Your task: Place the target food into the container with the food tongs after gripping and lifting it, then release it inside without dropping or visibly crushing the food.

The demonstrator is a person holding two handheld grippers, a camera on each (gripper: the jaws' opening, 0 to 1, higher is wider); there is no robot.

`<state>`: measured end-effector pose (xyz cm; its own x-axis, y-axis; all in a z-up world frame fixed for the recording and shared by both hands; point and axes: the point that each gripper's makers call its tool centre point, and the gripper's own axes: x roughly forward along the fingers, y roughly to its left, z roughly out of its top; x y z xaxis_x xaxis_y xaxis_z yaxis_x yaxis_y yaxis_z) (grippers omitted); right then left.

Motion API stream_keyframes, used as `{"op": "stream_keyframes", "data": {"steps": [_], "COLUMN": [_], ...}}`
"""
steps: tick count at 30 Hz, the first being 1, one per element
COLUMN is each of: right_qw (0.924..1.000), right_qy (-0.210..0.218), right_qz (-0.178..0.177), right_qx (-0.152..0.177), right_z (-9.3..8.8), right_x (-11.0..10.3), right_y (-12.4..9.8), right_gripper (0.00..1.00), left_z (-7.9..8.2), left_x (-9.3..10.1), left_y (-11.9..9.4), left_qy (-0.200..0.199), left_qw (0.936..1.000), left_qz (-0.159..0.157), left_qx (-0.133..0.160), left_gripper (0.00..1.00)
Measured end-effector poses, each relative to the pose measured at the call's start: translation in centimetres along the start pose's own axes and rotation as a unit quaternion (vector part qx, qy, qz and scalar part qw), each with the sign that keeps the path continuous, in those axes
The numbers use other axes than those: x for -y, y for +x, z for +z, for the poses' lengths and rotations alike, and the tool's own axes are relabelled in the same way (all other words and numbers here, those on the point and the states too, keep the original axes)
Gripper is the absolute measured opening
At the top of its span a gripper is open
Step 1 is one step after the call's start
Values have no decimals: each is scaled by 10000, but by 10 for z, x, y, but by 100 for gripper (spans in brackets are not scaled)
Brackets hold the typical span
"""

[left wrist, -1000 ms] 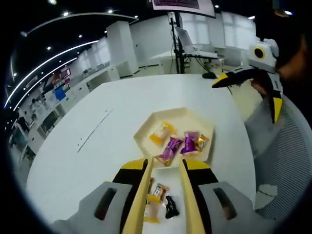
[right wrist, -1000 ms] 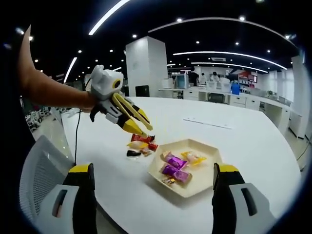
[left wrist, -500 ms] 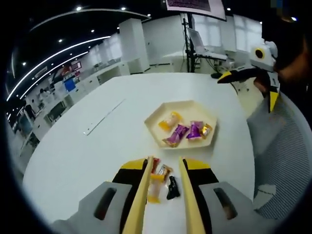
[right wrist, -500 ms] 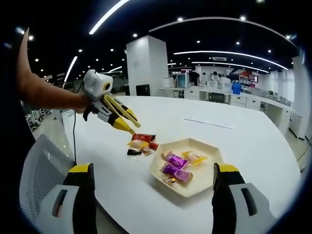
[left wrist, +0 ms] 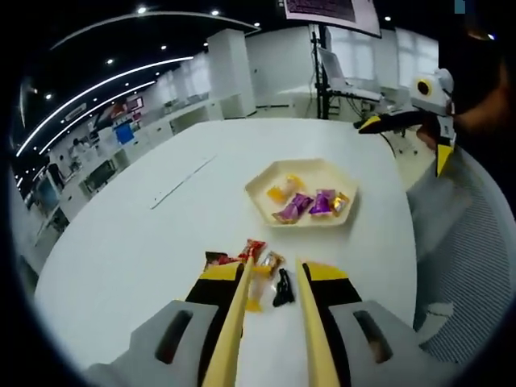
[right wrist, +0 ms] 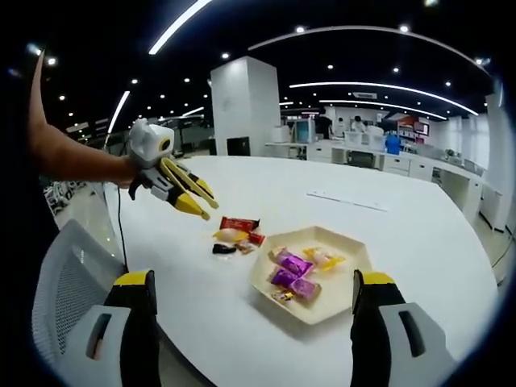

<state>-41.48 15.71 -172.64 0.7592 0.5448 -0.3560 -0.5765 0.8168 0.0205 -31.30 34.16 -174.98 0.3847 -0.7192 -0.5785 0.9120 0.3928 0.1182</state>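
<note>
While both grippers hang above the white table [left wrist: 121, 242], neither holds anything.
Left gripper [left wrist: 269, 270] narrowly parted over loose snacks [left wrist: 262, 270]; right gripper [right wrist: 254, 294] wide open, tray [right wrist: 343, 302] at 12 o'clock.

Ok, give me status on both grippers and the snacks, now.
Left gripper open, above the table, holding nothing. Right gripper wide open, empty. Loose snacks on the table beside the tray; four wrapped pieces in it. Nothing blocking.
</note>
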Motion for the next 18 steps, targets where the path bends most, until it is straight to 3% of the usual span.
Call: {"op": "stream_keyframes", "data": {"steps": [9,13,18], "right_qw": [10000,10000,9997], "right_qy": [-39,-59,-213], "right_qz": [-3,10,92], "right_qx": [-29,-54,45], "right_z": [0,-1,2], "right_x": [-1,-1,-5], "right_y": [0,1,0], "right_gripper": [99,100,100], "left_z": [-18,-18,-22], "left_x": [2,4,10], "left_y": [-10,-10,-5], "left_qy": [-204,-303,-155], "left_qw": [9998,9995,9998], "left_qz": [16,-56,-109], "left_qx": [8,65,9], "left_gripper": [25,25,25]}}
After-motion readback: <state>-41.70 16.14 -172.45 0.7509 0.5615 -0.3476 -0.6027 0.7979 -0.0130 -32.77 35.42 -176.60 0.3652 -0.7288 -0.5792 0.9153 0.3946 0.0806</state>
